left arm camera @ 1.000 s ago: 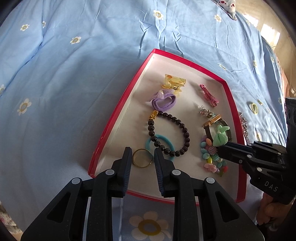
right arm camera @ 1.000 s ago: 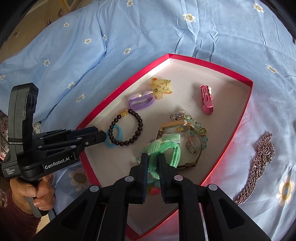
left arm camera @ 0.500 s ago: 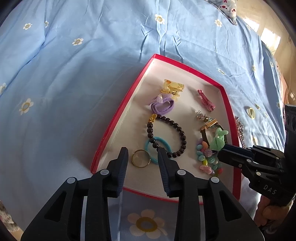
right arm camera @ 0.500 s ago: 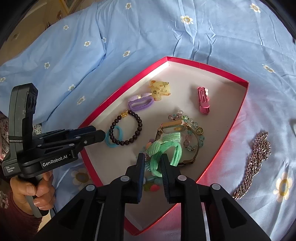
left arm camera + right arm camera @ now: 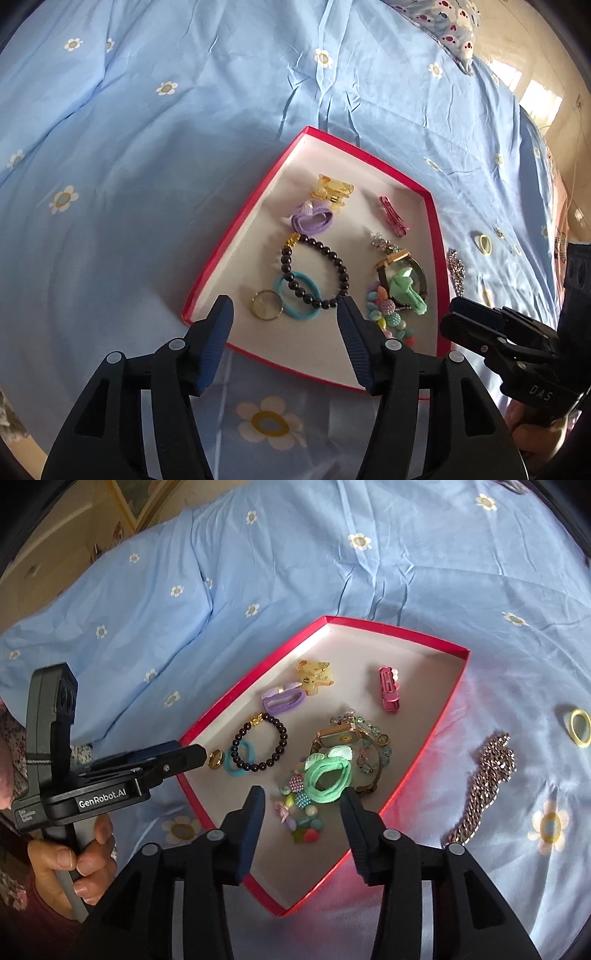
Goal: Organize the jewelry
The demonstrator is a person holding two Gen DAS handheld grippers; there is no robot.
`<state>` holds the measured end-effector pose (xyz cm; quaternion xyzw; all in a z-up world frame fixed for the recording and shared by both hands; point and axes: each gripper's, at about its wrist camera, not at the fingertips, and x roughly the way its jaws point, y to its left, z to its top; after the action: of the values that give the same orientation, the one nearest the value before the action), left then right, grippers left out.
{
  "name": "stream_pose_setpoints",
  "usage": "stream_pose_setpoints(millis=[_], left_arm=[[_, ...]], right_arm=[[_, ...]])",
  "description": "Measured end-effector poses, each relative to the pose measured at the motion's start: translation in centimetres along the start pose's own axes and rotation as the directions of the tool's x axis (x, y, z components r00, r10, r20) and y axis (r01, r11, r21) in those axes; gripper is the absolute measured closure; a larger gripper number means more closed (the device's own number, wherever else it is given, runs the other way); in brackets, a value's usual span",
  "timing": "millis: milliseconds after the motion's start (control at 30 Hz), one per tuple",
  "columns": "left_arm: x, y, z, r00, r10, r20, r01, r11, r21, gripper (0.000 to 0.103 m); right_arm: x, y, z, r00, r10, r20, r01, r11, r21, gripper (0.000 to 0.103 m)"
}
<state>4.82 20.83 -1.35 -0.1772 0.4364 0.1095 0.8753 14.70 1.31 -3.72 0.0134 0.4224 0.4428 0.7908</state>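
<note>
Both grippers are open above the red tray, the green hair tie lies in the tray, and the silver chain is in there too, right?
Not the chain: the right wrist view shows it on the blue sheet, outside the red tray. The rest holds.

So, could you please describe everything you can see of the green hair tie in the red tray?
The green hair tie is a mint-coloured elastic loop of ribbed fabric, seemingly wound double, with a bow-like piece at its upper edge. It lies flat in the red tray, draped over the gold watch and against the pastel bead bracelet. The right gripper is open near it, jaws apart and not touching it.
</note>
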Motion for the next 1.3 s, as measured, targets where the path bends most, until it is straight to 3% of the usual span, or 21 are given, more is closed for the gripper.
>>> stream_pose_setpoints(millis=[100, 267, 367, 567, 867, 1200, 1300], left_arm=[[-0.1, -0.4, -0.5, 1.0, 0.006, -0.006, -0.006, 1.0, 0.004, 0.042], [-1.1, -0.9, -1.5, 0.999, 0.045, 0.019, -0.045, 0.999, 0.005, 0.022], [-1.5, -0.7, -2.1, 0.999, 0.04, 0.019, -0.04, 0.999, -0.02, 0.02], [-2.5, 0.2, -3.0, 0.999, 0.028, 0.03, -0.025, 0.996, -0.08, 0.016], [-4.3, 0.5, -4.6, 0.998, 0.023, 0.058, -0.015, 0.991, -0.134, 0.009], [-7.1, -0.9, -6.1, 0.988, 0.086, 0.13, -0.076, 0.994, -0.075, 0.009], [-8.6, -1.9, -5.3, 0.979, 0.099, 0.179, -0.095, 0.995, -0.028, 0.003]], right_arm=[[-0.5, -0.2, -0.4, 1.0, 0.01, 0.019, -0.011, 1.0, 0.012, 0.052], [-1.4, -0.7, -1.0, 0.998, 0.029, 0.061, -0.031, 0.999, 0.04, 0.036], [-2.0, -0.9, -1.2, 0.996, 0.034, 0.078, -0.038, 0.998, 0.047, 0.033], [-3.4, -0.9, -2.1, 0.993, 0.039, 0.114, -0.045, 0.998, 0.047, 0.016], [-4.8, 0.0, -3.5, 0.985, -0.006, 0.175, 0.006, 1.0, 0.003, 0.014], [-7.1, 1.9, -4.9, 0.97, -0.077, 0.23, 0.098, 0.992, -0.08, 0.014], [-8.9, 2.7, -4.0, 0.96, -0.078, 0.269, 0.115, 0.986, -0.124, 0.004]])
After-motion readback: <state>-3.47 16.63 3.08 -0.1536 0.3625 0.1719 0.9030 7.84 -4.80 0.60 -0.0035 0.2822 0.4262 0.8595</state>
